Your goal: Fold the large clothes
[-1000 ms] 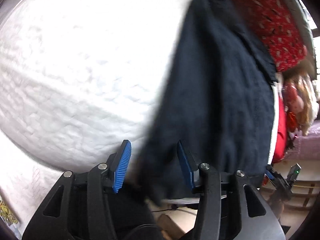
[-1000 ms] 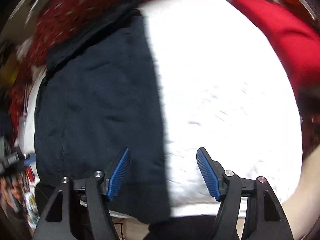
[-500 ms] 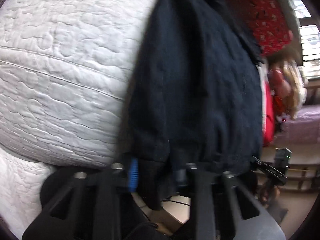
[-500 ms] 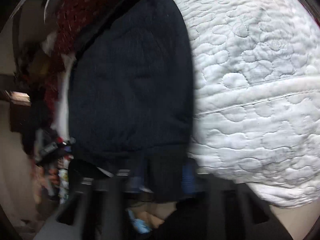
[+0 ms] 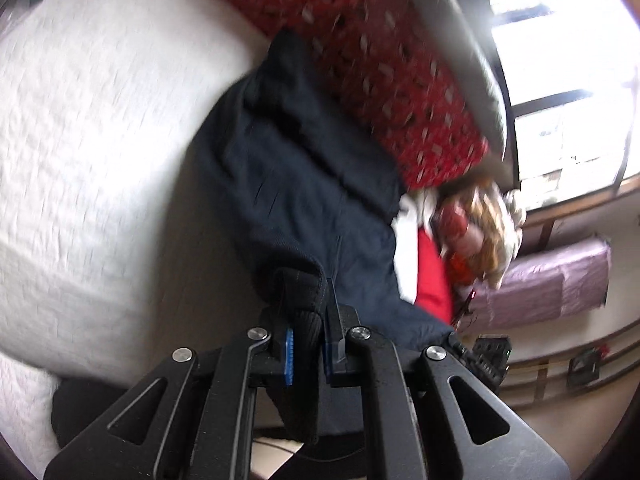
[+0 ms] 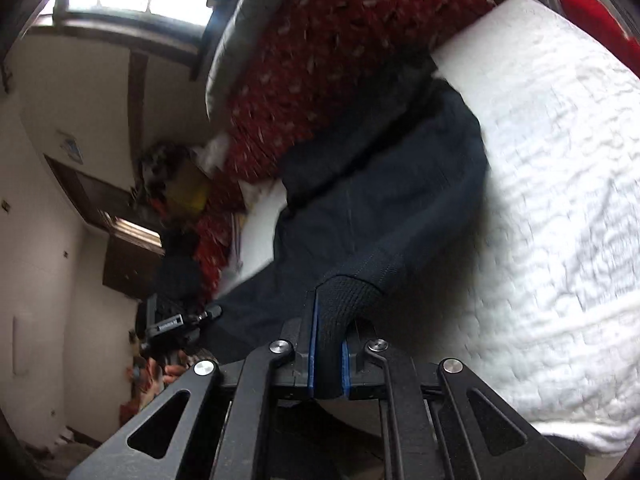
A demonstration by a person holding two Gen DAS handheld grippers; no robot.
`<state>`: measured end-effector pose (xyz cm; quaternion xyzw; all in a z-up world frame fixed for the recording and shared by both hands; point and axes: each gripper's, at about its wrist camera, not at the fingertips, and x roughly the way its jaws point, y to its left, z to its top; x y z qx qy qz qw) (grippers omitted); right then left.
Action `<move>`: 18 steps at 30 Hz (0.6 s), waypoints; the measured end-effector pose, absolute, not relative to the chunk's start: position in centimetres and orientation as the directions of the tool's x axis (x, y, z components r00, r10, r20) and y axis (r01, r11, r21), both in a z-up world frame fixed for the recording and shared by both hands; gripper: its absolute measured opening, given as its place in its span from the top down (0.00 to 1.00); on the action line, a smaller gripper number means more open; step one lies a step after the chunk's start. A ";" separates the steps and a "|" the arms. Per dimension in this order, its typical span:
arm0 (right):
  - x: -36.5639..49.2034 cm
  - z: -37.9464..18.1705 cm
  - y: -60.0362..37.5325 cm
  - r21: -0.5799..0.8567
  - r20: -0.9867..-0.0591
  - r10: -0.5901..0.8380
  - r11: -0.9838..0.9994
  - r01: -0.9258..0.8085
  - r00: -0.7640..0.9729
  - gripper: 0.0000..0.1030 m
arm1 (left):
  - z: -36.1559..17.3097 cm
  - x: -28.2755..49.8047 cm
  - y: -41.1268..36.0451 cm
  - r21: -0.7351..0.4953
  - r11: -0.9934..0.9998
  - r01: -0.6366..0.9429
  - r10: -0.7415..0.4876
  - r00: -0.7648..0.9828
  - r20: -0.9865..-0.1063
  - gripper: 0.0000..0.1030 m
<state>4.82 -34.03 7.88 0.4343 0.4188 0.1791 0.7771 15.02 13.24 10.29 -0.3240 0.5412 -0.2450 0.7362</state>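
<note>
A dark navy garment (image 5: 296,184) lies along the white quilted bed (image 5: 100,160), its far end against a red patterned pillow. My left gripper (image 5: 307,312) is shut on the ribbed hem at one near corner, lifted off the bed; its jaws are still closing a little. In the right wrist view the same navy garment (image 6: 392,192) stretches away, and my right gripper (image 6: 330,320) is shut on the ribbed hem at the other near corner. The cloth sags between the two held corners and the bed.
A red patterned pillow (image 5: 372,64) lies at the far edge of the bed, also seen as the pillow (image 6: 332,56) in the right wrist view. A doll and red cloth (image 5: 472,232) sit beside the bed. A bright window (image 5: 560,60) stands behind. A white quilt (image 6: 560,200) covers the bed.
Both grippers went from open around the garment's near edge to shut on its ribbed hem, then rose and tilted up, lifting the corners off the bed.
</note>
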 end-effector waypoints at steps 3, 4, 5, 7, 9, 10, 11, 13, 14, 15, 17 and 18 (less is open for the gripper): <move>6.5 8.7 -35.7 0.833 -0.468 0.622 0.548 0.078 0.628 0.93 | 11.6 17.8 13.6 -0.741 0.671 0.006 -0.696 0.347 -0.628 0.93; 7.8 9.0 -36.3 0.840 -0.452 0.622 0.537 0.072 0.640 0.93 | 12.1 19.0 13.1 -0.741 0.671 0.003 -0.691 0.362 -0.625 0.93; 8.5 9.1 -36.7 0.842 -0.445 0.617 0.535 0.069 0.649 0.93 | 12.4 19.9 13.1 -0.741 0.672 0.001 -0.687 0.375 -0.622 0.93; 10.5 9.5 -37.5 0.843 -0.435 0.607 0.534 0.065 0.665 0.93 | 13.0 22.2 12.5 -0.737 0.676 0.000 -0.673 0.406 -0.617 0.93; 12.3 9.5 -38.5 0.843 -0.430 0.596 0.533 0.066 0.678 0.93 | 13.1 25.2 11.9 -0.737 0.675 -0.015 -0.661 0.432 -0.614 0.93; 13.3 9.6 -38.7 0.842 -0.432 0.590 0.535 0.069 0.682 0.93 | 13.1 26.5 11.9 -0.738 0.674 -0.023 -0.657 0.438 -0.614 0.93; 14.4 9.8 -39.0 0.841 -0.434 0.582 0.536 0.077 0.688 0.93 | 13.0 27.8 11.8 -0.739 0.673 -0.032 -0.653 0.442 -0.615 0.93; 18.4 9.3 -39.0 0.838 -0.441 0.568 0.537 0.093 0.695 0.93 | 12.7 31.0 11.3 -0.740 0.670 -0.058 -0.647 0.444 -0.620 0.93; 20.4 8.9 -39.5 0.838 -0.443 0.557 0.535 0.104 0.702 0.93 | 12.4 32.8 10.8 -0.737 0.673 -0.069 -0.639 0.447 -0.626 0.93; 21.7 8.8 -39.9 0.840 -0.441 0.553 0.531 0.110 0.707 0.93 | 12.2 34.5 10.4 -0.733 0.675 -0.080 -0.632 0.449 -0.631 0.93; 24.2 8.0 -40.7 0.840 -0.444 0.533 0.527 0.127 0.720 0.93 | 11.8 37.0 9.7 -0.729 0.677 -0.096 -0.626 0.444 -0.640 0.93; 25.7 7.6 -41.3 0.840 -0.446 0.518 0.524 0.140 0.730 0.93 | 11.4 38.5 9.3 -0.730 0.675 -0.106 -0.624 0.446 -0.641 0.93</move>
